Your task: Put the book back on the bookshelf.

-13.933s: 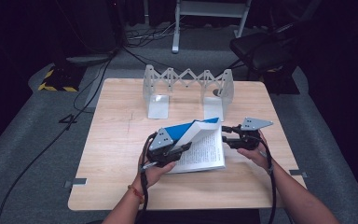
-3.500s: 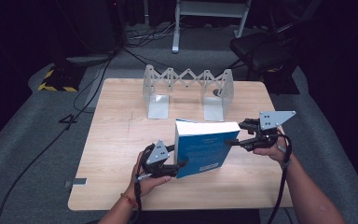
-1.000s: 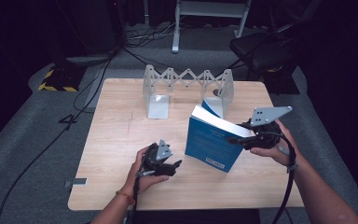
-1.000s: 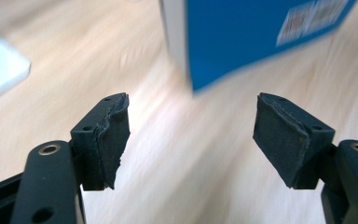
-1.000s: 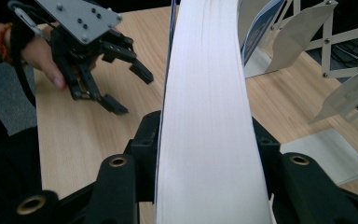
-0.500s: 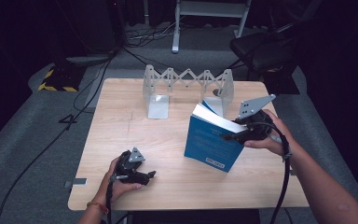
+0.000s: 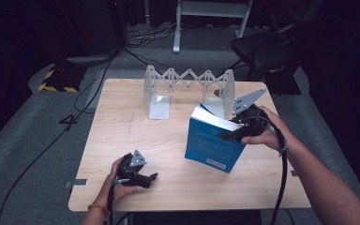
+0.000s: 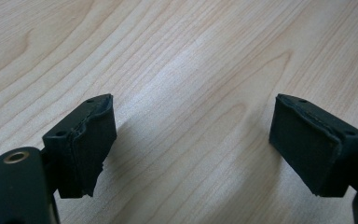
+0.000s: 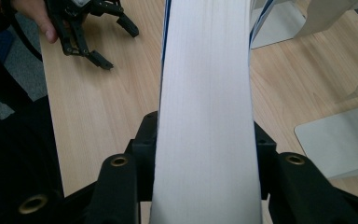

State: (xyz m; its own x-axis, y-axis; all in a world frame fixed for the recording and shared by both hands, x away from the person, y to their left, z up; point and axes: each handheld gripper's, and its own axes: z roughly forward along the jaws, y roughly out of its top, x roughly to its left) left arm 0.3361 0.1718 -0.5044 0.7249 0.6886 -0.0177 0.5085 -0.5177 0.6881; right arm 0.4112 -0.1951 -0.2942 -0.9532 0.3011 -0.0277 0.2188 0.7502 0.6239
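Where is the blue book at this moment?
In the high view, the blue book stands tilted on the table's right half, clamped by the right tongs, just before the metal rack.

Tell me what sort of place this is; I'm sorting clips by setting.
Probably a recording lab or studio: a lone wooden table on grey carpet in a dark room, loose cables across the floor, and a hazard-striped block beside it.

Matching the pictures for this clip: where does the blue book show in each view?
High view: the blue book stands right of centre, gripped at its top right corner by the right gripper.
Left gripper view: bare wooden table between open jaws; no book.
Right gripper view: the book's white page edge runs up the middle between the jaws.
Shared landmark: the table.
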